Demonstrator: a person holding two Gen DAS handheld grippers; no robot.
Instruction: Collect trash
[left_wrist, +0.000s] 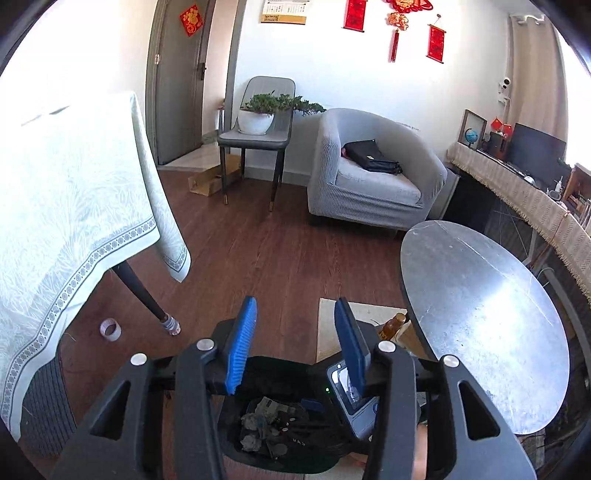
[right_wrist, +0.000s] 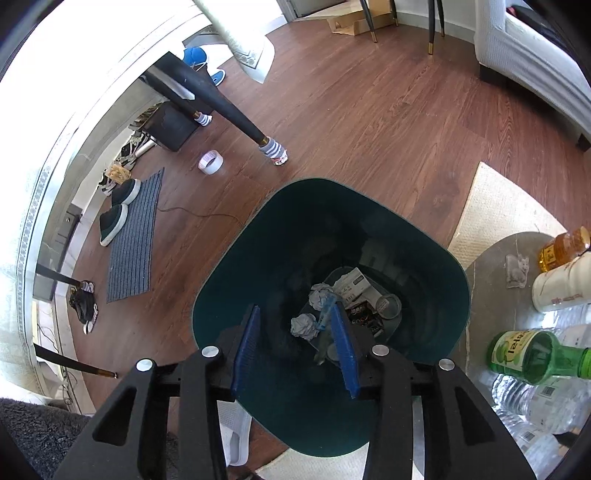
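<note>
Right gripper (right_wrist: 295, 347): I am holding it directly above the dark green plastic waste bin (right_wrist: 236, 266), its blue-padded fingers (right_wrist: 246, 349) spread wide apart with nothing between them.
Bin contents: I am looking straight down at two crumpled balls of grey-white paper (right_wrist: 304, 325), a printed white carton (right_wrist: 351, 283), a clear round lid (right_wrist: 388, 306) and dark wrappers lying on the bottom, well below the fingertips.
Left gripper (left_wrist: 295, 347): I am keeping it above the same bin too, fingers parted and empty; crumpled grey paper (left_wrist: 258, 424) is showing below and between them.
Roll of clear tape (right_wrist: 210, 161): lying on the brown wood floor (right_wrist: 369, 110), just beside the sock-wrapped black table leg (right_wrist: 273, 149), well apart from both grippers.
Round grey marble-look table (left_wrist: 487, 332): standing to the right of the left gripper.
Bottles: an amber bottle (right_wrist: 565, 247), a green glass bottle (right_wrist: 539, 356) and clear plastic bottles (right_wrist: 546, 402) are crowding beside the bin's right rim.
</note>
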